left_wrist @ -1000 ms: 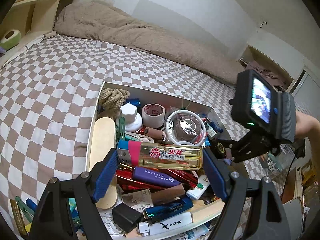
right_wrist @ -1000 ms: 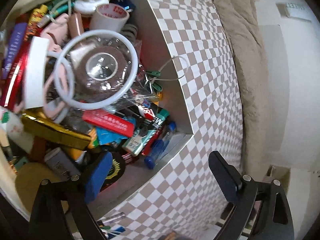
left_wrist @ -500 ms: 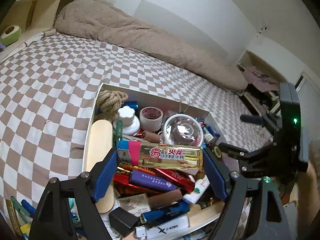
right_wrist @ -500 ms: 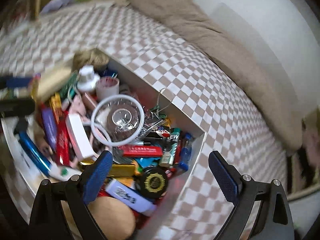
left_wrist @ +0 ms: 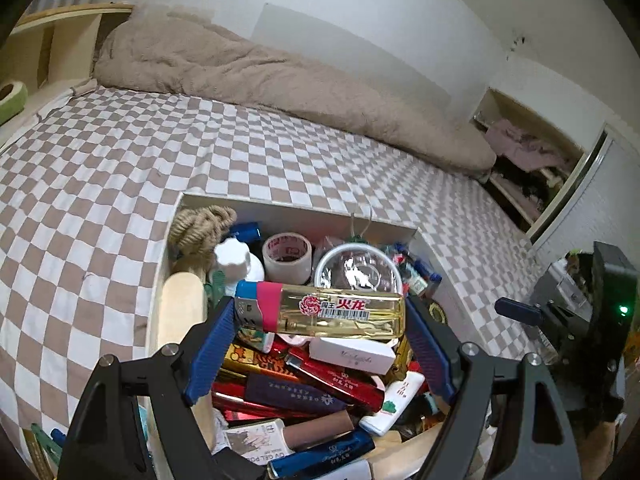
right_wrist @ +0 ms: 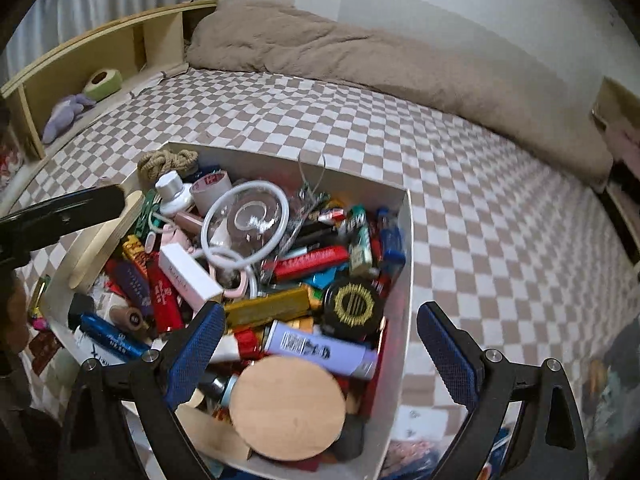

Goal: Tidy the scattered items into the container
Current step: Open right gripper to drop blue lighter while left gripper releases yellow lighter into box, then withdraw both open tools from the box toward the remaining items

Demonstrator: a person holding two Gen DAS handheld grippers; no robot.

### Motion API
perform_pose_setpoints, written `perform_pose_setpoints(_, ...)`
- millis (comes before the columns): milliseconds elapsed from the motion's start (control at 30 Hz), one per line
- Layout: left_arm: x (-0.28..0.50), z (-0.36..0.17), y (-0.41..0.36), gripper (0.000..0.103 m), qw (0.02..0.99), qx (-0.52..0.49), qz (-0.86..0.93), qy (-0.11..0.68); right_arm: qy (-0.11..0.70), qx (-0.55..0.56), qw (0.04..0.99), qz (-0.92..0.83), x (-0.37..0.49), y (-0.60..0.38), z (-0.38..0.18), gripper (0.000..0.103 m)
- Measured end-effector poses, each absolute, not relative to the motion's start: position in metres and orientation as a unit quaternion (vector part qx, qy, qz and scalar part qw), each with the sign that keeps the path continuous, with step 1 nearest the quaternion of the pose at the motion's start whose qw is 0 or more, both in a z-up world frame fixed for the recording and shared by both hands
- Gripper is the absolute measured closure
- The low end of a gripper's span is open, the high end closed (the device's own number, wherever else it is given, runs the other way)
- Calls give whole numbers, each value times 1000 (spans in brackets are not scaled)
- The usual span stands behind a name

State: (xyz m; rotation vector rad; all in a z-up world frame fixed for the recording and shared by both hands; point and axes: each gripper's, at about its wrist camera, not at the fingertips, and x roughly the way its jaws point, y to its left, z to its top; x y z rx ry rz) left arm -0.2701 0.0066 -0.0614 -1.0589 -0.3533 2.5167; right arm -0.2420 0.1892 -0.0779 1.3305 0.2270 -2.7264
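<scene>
Yellow lighter with pink-blue cap lies crosswise, clenched end to end in left claw, hanging over white container. Container sits on checkered bed, crammed: tape roll at 12 o'clock of lighter, rope coil at 11. Right claw released, nothing between blue pads, over container's near edge; round wooden lid just below it. Beige duvet along bed's far side.
</scene>
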Motion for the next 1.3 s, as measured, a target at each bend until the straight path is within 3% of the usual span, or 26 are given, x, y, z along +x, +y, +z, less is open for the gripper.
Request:
perform_pose_setpoints(367,-292,-73,33,20,189,-408,888,-97,-19,432,50,-900,-234,207,-101,6)
perform_pose_setpoints(633,-315,-74,52,20,162,-429,888,6,-36,430,59,-900,-226,213,-107,6)
perform_pose_setpoints(867,-320,-95,52,20,154,-449,880,30,-57,424,61,-902,-225,217,-106,6)
perform_pose_setpoints(1000,-317,-89,44,2,124,-435,892,20,-66,419,65,-903,-223,218,-103,6)
perform_pose_setpoints(1300,-298,-82,31,2,114,-425,898,-1,-71,410,72,-906,-217,218,-100,6)
